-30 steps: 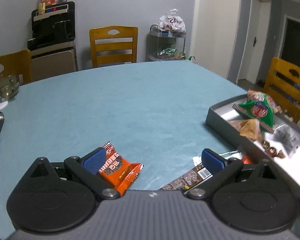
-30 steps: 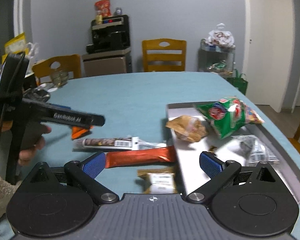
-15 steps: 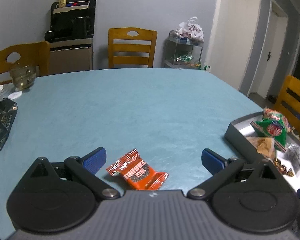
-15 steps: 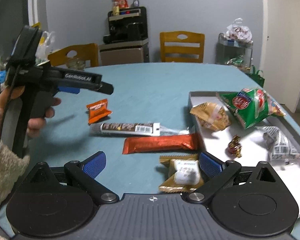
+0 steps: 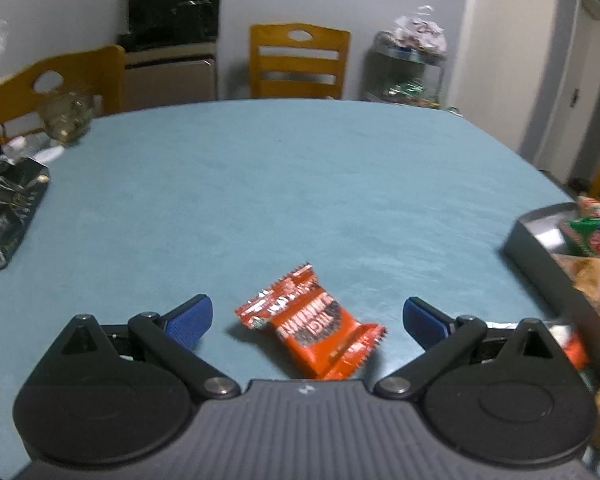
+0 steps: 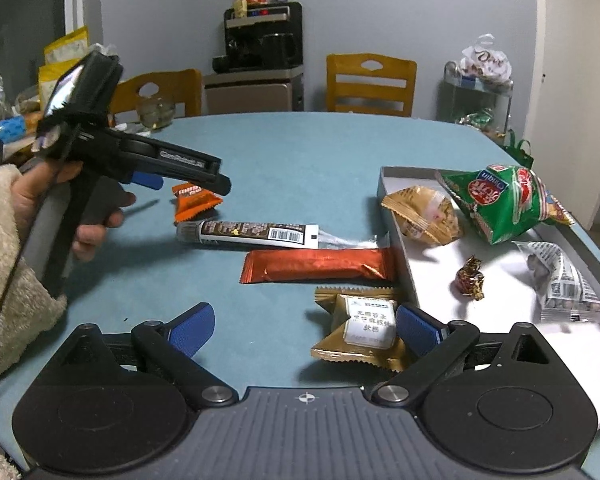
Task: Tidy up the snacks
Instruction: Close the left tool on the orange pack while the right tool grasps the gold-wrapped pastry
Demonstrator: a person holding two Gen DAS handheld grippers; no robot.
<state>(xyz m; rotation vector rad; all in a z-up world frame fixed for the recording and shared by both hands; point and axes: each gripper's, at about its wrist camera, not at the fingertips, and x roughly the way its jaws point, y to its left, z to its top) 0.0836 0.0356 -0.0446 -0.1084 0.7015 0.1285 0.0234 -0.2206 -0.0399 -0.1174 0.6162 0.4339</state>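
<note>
Orange crinkled snack packet [image 5: 314, 330] lies flat between the wide-spread left gripper [image 5: 307, 320] fingers.

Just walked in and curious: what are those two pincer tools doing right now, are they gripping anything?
Left gripper: open, holding nothing, small orange foil snack packet between its fingers.
Right gripper: open, holding nothing, gold square snack packet beside one finger.

Dim, bluish, motion-blurred fisheye views

Count: four snack packets on table — orange packet [image 6: 194, 199], brown tube [image 6: 252, 234], red bar [image 6: 318, 265], gold packet [image 6: 362, 330]; four snacks in tray [image 6: 396, 216]; two grippers; two wooden chairs
</note>
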